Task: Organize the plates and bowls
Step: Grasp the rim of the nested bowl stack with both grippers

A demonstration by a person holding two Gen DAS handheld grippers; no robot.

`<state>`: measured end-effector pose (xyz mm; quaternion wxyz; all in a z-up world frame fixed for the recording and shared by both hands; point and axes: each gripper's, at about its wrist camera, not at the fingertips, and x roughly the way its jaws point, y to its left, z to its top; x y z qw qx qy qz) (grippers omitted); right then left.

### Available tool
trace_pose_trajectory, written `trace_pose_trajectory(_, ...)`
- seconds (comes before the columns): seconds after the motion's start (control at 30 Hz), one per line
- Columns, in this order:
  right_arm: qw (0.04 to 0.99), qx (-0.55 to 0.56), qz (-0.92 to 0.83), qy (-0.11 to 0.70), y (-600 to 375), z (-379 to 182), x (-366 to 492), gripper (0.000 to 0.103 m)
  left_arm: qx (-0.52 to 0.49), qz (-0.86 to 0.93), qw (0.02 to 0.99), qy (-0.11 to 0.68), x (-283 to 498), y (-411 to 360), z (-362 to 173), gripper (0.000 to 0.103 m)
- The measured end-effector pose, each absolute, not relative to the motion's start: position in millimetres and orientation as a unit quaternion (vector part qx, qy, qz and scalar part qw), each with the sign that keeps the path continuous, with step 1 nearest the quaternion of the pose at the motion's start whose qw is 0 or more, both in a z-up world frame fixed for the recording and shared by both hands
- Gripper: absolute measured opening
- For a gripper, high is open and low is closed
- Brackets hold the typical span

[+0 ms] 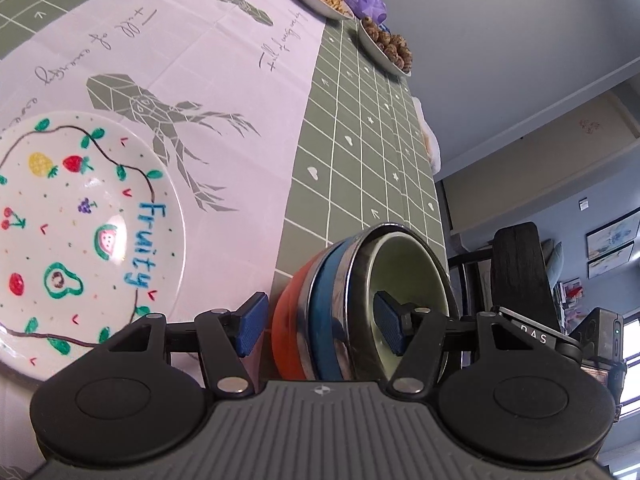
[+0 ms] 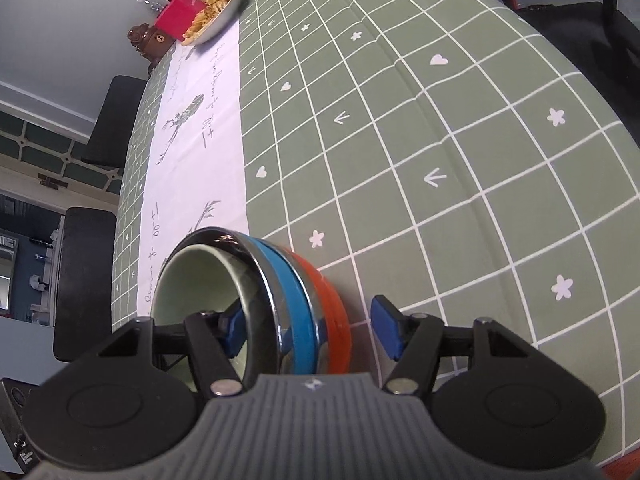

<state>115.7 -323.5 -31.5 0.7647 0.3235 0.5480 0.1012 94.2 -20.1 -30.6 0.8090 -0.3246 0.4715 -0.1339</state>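
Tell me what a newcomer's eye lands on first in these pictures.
First, the stack of nested bowls, orange, blue, steel and pale green, straddled by the left claw and the right claw from opposite sides, one finger of each inside. Next, the painted "Fruity" plate on the white runner, beside the stack.

Orange, blue bowls (image 1: pixel 316 312); fruit-painted white plate (image 1: pixel 80 236); green grid tablecloth (image 2: pixel 440 140).

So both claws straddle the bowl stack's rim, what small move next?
Probably close both claws onto the stacked bowls. The left claw and right claw each have one pad inside the green bowl and one outside, still open, so nothing is gripped yet.
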Motion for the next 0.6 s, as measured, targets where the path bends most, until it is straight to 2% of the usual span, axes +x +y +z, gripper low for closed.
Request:
trace_pose_trajectory(0.37, 0.755, 0.337, 0.106, 0.553, -327.3, -37.9, 112.2, 0.066, -0.320, -0.142, 0.790, 0.504, 101.6, -32.6, -51.2, 0.068)
trace_pose_trajectory(0.53, 0.753, 0.339, 0.121, 0.551, -324.6, -35.5, 111.6, 0.056, -0.320, -0.143, 0.789, 0.505, 101.6, -32.3, -50.5, 0.062)
trace_pose_trajectory(0.6, 0.753, 0.338, 0.122, 0.551, -322.6, -35.4, 111.8, 0.055, -0.317, -0.142, 0.790, 0.505, 101.6, -33.0, -49.8, 0.061)
